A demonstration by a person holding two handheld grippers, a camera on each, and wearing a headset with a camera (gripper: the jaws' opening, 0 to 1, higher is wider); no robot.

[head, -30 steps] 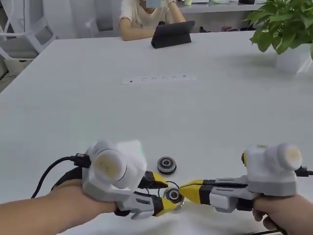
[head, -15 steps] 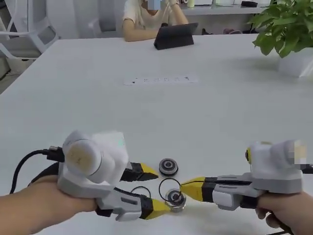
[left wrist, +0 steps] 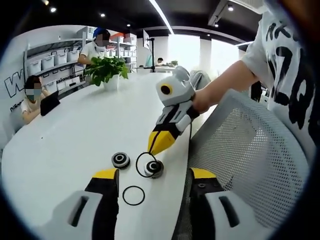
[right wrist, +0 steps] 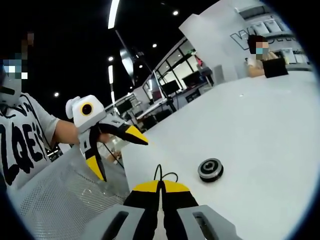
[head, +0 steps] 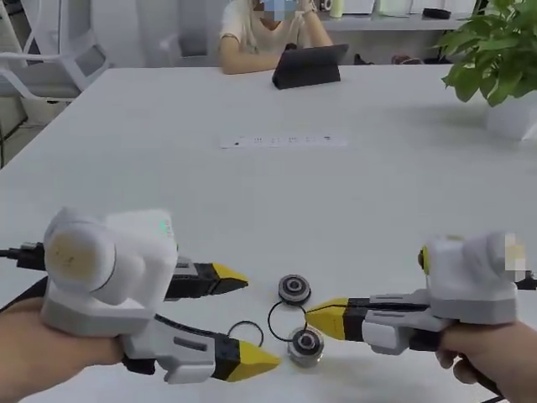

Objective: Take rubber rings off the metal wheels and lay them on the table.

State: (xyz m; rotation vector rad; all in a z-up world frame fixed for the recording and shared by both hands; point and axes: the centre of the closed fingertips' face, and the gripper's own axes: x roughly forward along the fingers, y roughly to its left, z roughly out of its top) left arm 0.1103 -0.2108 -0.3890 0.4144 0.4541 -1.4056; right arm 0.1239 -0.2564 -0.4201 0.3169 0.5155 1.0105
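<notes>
Head view, right gripper pinching rubber ring, pinched edge hidden, left gripper wide, empty

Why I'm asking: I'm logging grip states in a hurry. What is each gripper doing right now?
Left gripper: open, holding nothing.
Right gripper: closed on a thin black rubber ring.

Broad white table with a flush white socket strip at mid-length. At the far end, a seated person behind a propped dark tablet; leafy green plant in a white pot to the right. Wall shelves of white bins, grey mesh chair back, dark ceiling with strip lights.
</notes>
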